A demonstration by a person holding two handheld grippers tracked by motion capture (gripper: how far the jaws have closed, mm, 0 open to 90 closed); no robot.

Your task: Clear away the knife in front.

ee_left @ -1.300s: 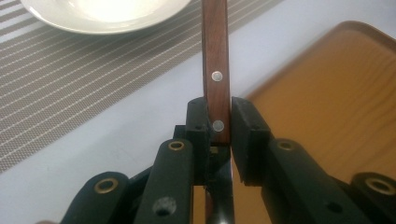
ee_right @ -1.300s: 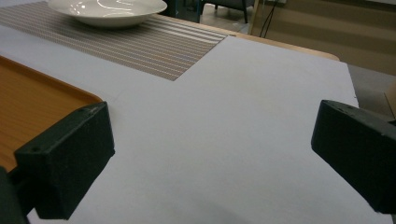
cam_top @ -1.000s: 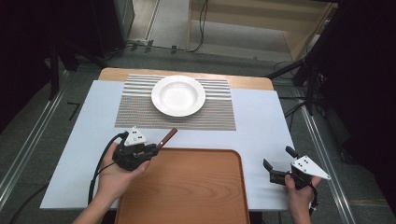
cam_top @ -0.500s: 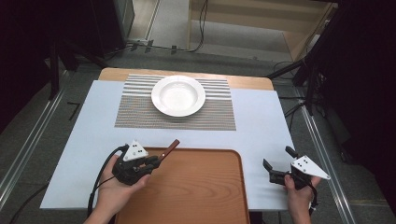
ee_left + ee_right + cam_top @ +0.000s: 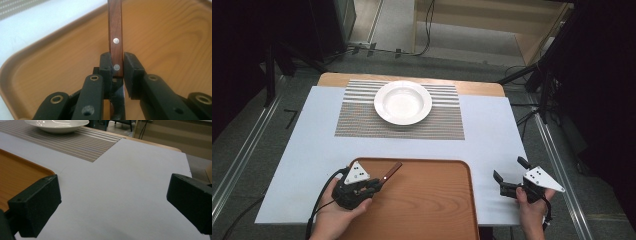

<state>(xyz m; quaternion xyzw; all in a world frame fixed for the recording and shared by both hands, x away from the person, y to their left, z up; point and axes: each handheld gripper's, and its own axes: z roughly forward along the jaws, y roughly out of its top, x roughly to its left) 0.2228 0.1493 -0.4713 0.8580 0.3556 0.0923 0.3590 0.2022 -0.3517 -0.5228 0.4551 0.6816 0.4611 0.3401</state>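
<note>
While the left gripper (image 5: 377, 182) sits over the near-left corner of the wooden tray (image 5: 432, 210), its jaws are clamped on a wooden handle with metal rivets (image 5: 115, 37). In the left gripper view the dark-brown handle stands between the two black pads, both pads touching it, two rivets visible, one just above the pads and one level with them. What's on the far end of the handle I can't tell; it runs out of the top of that view. In the high view the handle (image 5: 391, 171) sticks out up and to the right from the jaws, over the tray's near-left area, close to the tray's far rim.

Right gripper (image 5: 508, 176) is held at the table's near-right, off the tray, over the pale table cover (image 5: 492, 135). Jaws spread wide, nothing between them; the right gripper view shows the two pads far apart with bare cover between.

White bowl-like plate (image 5: 402, 102) sits on the striped placemat (image 5: 442, 122) at the far middle of the table, well apart from both grippers. The right gripper view has the plate (image 5: 57, 125) at top left, the placemat (image 5: 82, 143) under it, and the tray's corner (image 5: 25, 173) at left.
</note>
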